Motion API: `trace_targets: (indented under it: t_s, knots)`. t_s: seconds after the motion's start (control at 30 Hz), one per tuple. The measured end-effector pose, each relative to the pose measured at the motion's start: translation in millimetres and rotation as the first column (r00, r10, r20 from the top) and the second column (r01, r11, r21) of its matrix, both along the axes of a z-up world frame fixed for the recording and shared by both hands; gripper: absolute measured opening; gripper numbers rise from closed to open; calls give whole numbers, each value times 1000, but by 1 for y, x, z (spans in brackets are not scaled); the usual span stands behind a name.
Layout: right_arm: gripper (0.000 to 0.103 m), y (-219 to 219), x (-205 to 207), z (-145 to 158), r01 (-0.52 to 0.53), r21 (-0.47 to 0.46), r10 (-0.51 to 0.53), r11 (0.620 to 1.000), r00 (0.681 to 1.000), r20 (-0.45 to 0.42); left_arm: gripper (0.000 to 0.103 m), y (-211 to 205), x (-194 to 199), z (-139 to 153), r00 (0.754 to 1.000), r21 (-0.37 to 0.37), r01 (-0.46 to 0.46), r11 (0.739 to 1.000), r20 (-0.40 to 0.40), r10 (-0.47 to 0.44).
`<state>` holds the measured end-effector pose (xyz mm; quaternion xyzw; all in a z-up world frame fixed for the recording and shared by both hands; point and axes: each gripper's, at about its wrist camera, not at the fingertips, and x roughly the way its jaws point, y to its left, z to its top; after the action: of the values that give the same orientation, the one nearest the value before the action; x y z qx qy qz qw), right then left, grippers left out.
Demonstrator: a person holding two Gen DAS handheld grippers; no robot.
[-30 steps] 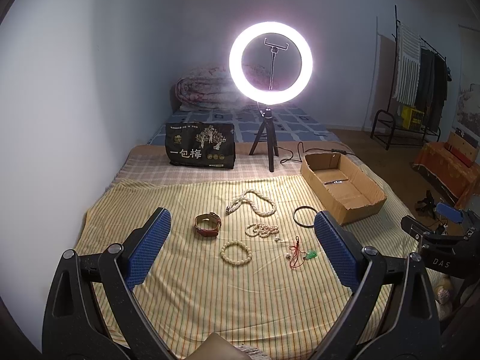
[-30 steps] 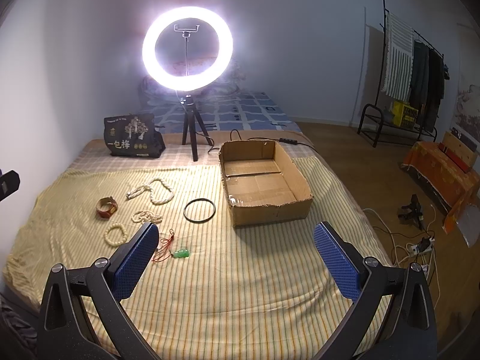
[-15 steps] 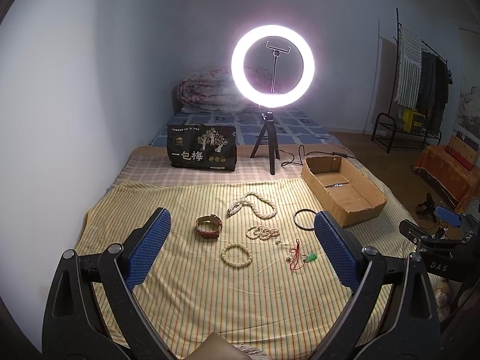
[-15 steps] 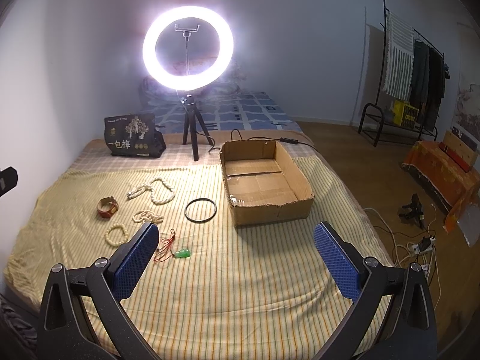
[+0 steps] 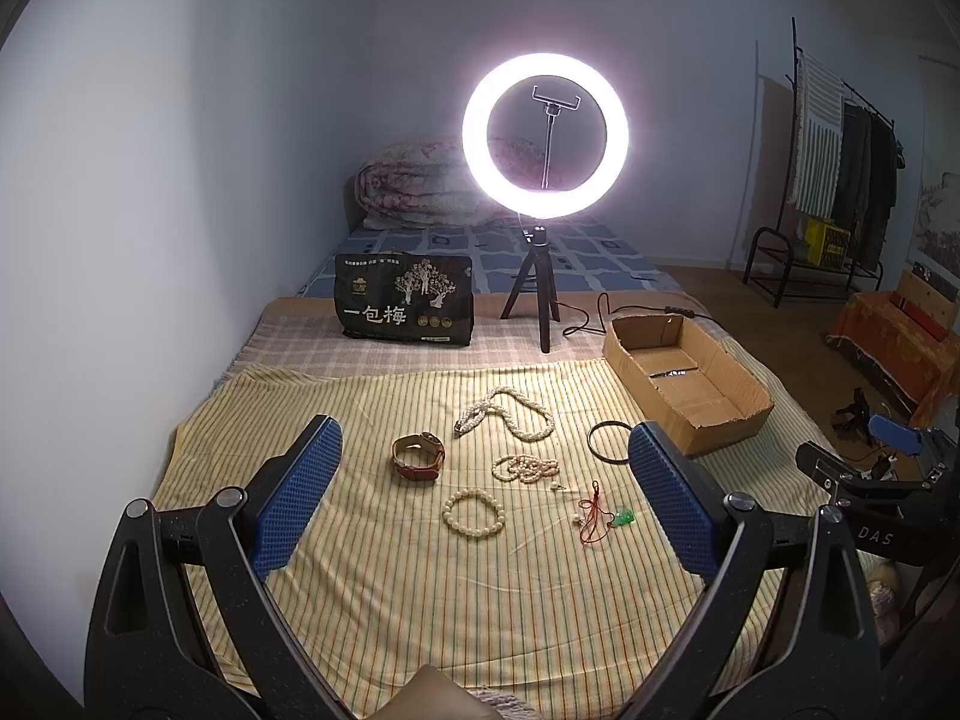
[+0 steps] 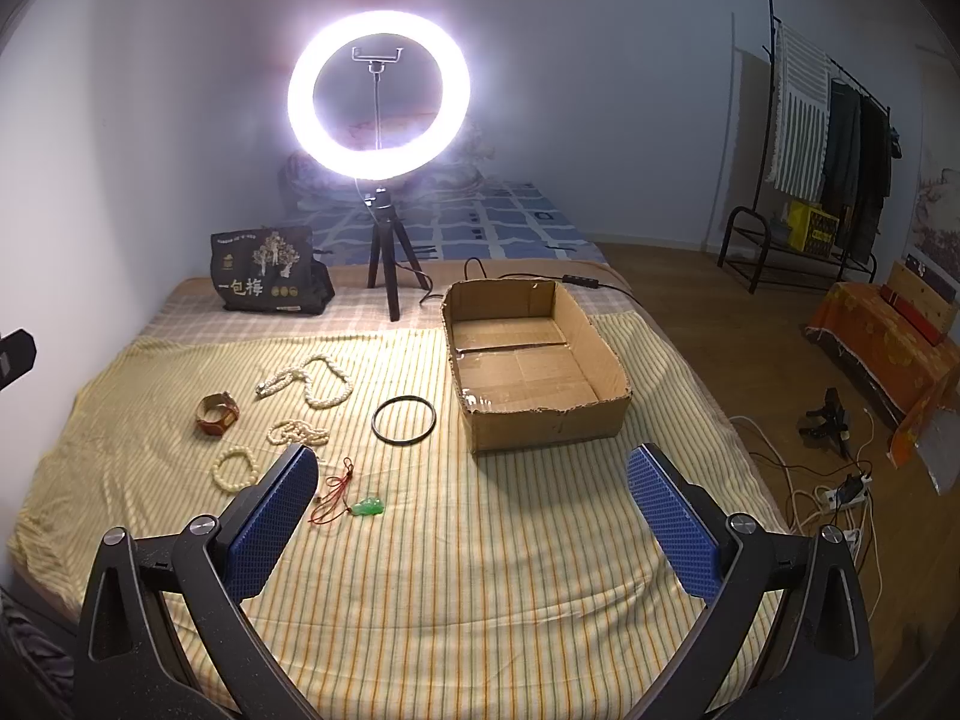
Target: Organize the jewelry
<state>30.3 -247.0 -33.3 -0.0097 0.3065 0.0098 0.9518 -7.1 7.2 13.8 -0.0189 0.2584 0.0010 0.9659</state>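
Note:
Jewelry lies spread on the striped yellow bedspread (image 5: pixel 420 600): a long pearl necklace (image 5: pixel 528 420), a brown leather watch (image 5: pixel 418 457), a small pearl strand (image 5: pixel 525 468), a cream bead bracelet (image 5: pixel 474 514), a red cord with green pendant (image 5: pixel 621 517) and a black ring (image 5: pixel 603 441). An empty cardboard box (image 6: pixel 534 360) stands to their right. My left gripper (image 5: pixel 483 474) hovers open above the jewelry, holding nothing. My right gripper (image 6: pixel 471 486) is open too, in front of the box, with the pendant (image 6: pixel 367 507) and black ring (image 6: pixel 403 420) to its left.
A lit ring light on a tripod (image 5: pixel 543 138) and a black printed bag (image 5: pixel 405 306) stand at the back of the bed. A clothes rack (image 6: pixel 840 138) and floor cables (image 6: pixel 834 492) lie to the right. The bed's right edge (image 6: pixel 738 420) drops to wooden floor.
Both views have tilted up slightly, so the scene sits a little lower in frame. Both grippers stay open and the jewelry has not moved.

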Motion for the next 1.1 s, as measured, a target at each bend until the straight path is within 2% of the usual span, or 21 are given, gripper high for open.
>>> trace_targets:
  t_s: [0.73, 1.1]
  knots:
    - [102, 0, 0, 1, 1, -2, -1, 1000, 1000, 1, 98, 0, -1, -1, 1000, 2, 0, 1000, 1, 0]
    - [102, 1, 7, -1, 6, -11, -6, 1000, 1000, -11, 98, 6, 12, 0, 999, -5, -9, 1000, -31, 9]
